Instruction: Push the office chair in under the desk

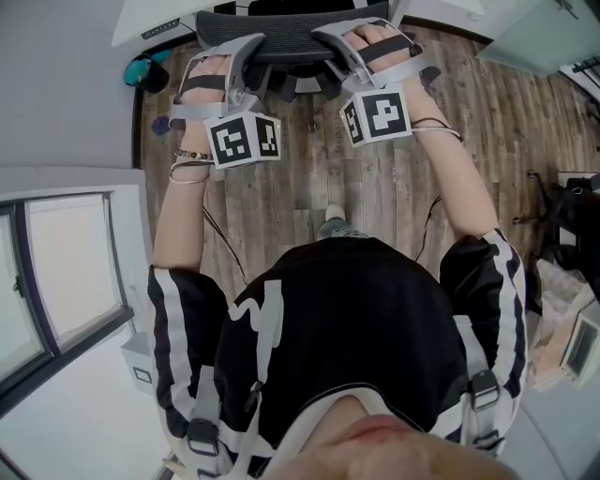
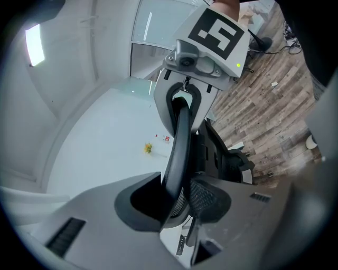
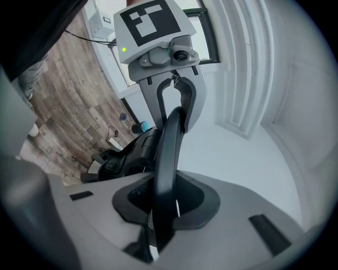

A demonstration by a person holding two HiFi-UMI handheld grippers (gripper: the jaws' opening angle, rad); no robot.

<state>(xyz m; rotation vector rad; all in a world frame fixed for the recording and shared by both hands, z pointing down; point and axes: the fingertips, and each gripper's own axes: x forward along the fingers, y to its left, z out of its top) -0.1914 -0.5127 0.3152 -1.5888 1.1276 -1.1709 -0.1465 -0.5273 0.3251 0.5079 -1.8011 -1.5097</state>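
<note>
Left gripper (image 1: 242,49) clamped on the top back rim of the chair (image 1: 281,42), right gripper (image 1: 336,42) clamped on the same rim, chair close to desk (image 1: 141,14), looks mid-push, next needs both grips firm and an even straight shove.

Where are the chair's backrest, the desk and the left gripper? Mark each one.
backrest (image 1: 291,37), head view, middle of its top edge.
desk (image 2: 100,142), left gripper view, bare white top.
left gripper (image 2: 177,192), left gripper view, midway between its fingertips.
</note>
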